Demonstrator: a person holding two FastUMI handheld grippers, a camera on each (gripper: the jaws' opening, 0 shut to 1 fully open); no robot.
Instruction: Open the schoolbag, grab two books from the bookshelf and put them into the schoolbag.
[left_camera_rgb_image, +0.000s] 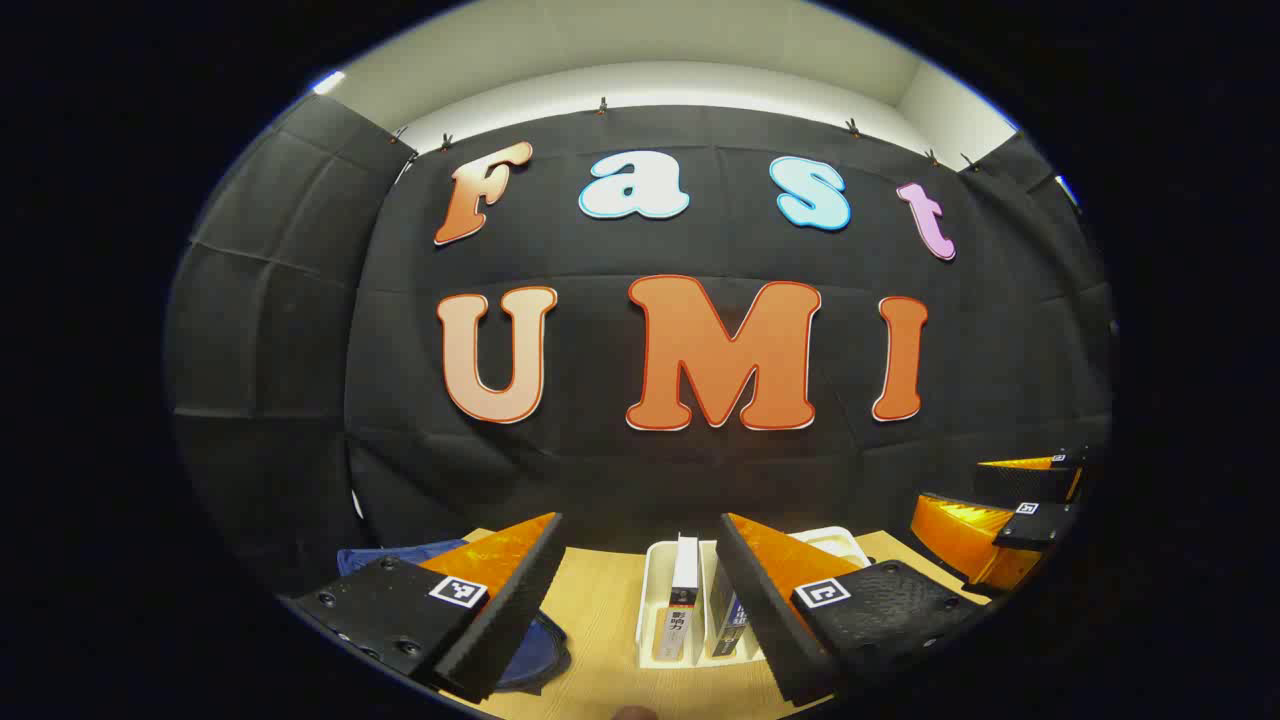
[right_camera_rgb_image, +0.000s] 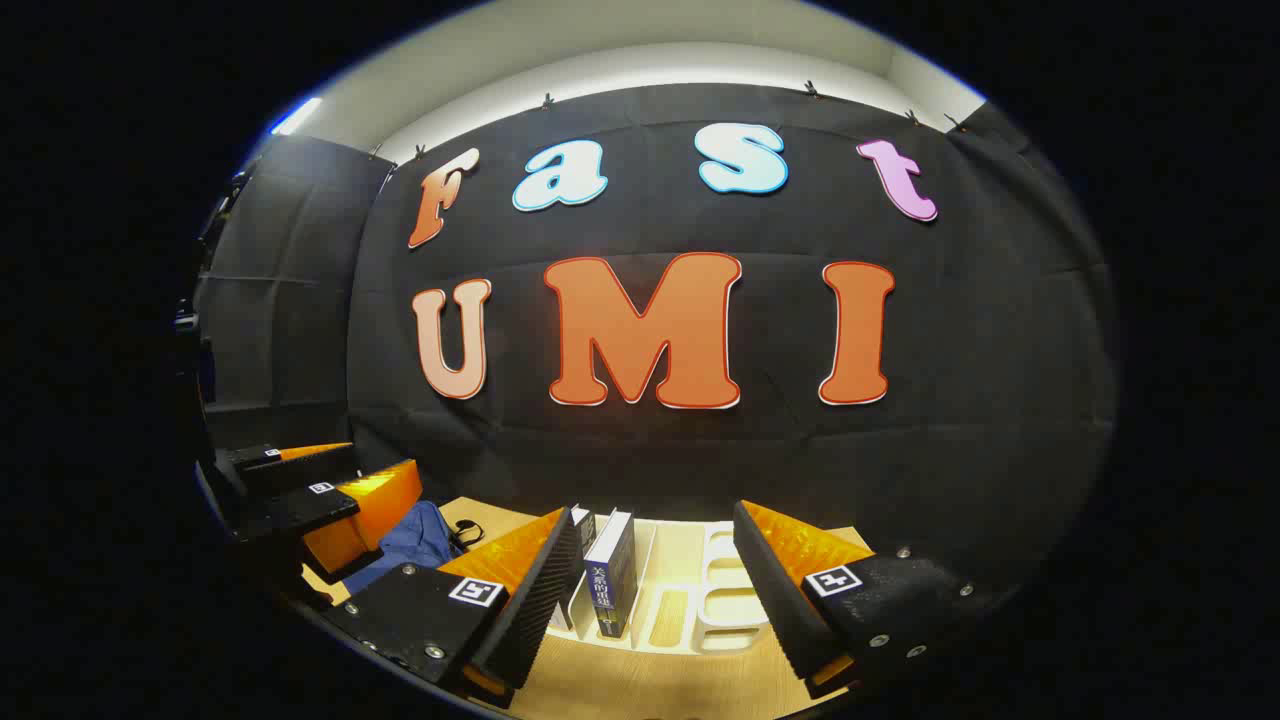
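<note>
Blue schoolbag lies lower left, untouched as far as I see; books stand in white bookshelf. Left gripper and right gripper both gape empty. I judge everything remains.

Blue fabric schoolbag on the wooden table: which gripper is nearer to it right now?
Left. The left gripper hangs open with one finger over the blue fabric schoolbag. The right gripper is open farther along, facing the white book rack, the bag off to its left.
</note>
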